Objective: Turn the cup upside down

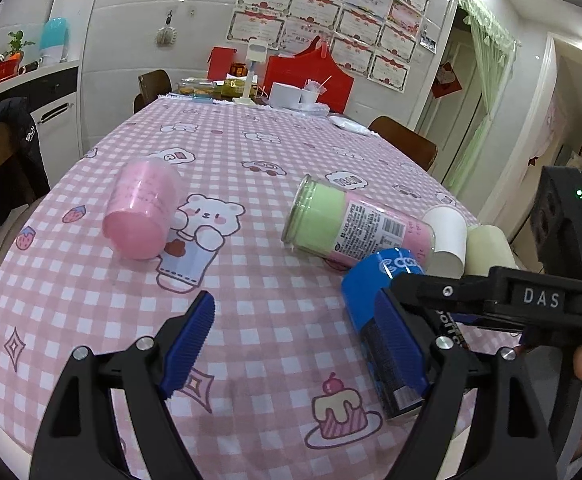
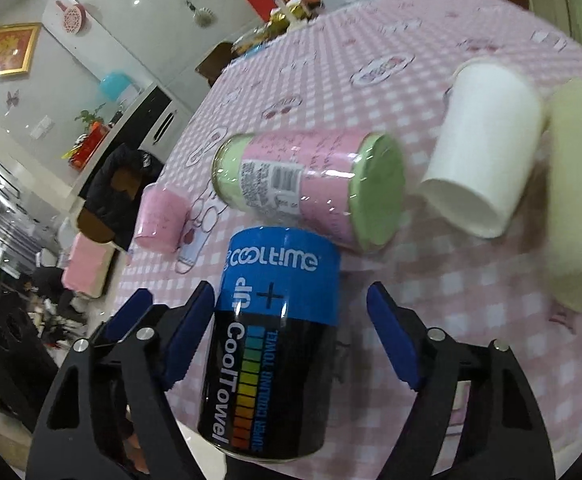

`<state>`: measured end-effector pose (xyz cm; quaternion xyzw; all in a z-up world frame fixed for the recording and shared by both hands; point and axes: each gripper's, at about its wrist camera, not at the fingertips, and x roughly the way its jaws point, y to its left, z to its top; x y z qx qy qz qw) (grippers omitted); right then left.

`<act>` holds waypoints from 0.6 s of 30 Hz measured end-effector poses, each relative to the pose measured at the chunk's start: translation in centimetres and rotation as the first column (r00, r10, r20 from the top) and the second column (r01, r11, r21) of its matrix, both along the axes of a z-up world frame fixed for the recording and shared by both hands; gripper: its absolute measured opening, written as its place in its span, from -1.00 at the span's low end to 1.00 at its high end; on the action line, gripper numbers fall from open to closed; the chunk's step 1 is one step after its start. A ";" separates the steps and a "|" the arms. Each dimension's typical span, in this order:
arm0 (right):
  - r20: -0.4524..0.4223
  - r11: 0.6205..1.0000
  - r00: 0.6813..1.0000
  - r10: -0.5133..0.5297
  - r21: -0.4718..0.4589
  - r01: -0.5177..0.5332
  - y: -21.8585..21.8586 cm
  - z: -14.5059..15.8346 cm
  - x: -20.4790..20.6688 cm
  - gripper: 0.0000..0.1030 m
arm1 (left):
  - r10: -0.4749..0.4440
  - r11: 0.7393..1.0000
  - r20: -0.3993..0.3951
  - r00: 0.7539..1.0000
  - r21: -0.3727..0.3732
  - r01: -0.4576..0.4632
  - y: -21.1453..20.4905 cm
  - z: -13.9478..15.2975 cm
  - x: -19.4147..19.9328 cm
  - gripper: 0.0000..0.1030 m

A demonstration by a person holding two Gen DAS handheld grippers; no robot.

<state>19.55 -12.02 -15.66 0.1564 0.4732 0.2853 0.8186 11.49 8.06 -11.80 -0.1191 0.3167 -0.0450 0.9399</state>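
Landmark: the blue-and-black can [image 2: 275,344] lies on its side on the pink checked counter [image 1: 251,320], near its front edge.
Can writing: "COOLTiME" in white on the blue band, "CoolTowel" down the black part, "SUPER COOLING TOWEL" beside a rainbow colour bar.
Right tool [image 2: 291,340]: blue-padded fingers spread wide on either side of the can, one pad close by its side, nothing clamped.
Left tool [image 1: 297,344]: fingers wide apart over bare cloth just left of the can, holding nothing.
Tool marking: "DAS" reads in white on the right tool's black body in the left wrist view.
Pink cup [image 1: 141,216]: on its side, well apart from the can to its far left, faint print too small to read.
Wrapped cup stack [image 2: 311,184]: green and pink, just behind the can, on its side; barcode label shows, text unreadable.
White cup [image 2: 479,148]: on its side, behind and right of the can.
Cream cup [image 2: 579,200]: farther right, beside the white cup.
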 end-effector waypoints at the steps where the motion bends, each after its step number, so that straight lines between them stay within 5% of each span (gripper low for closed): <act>1: -0.007 1.000 1.000 0.007 0.004 -0.007 0.1 0.0 0.1 0.40 | -0.001 1.000 0.000 1.000 -0.004 0.001 0.1 0.0 0.0 0.56; 10: -0.021 0.998 0.999 0.039 0.044 -0.038 0.0 -0.1 0.1 0.25 | -0.005 1.000 0.004 1.000 0.002 0.005 -0.2 -0.1 -0.5 0.56; 18: 0.240 0.996 0.970 -0.039 -0.064 0.056 -1.0 2.2 -3.4 0.25 | -0.005 1.000 0.030 1.000 -0.014 0.005 -0.6 0.6 -1.3 0.56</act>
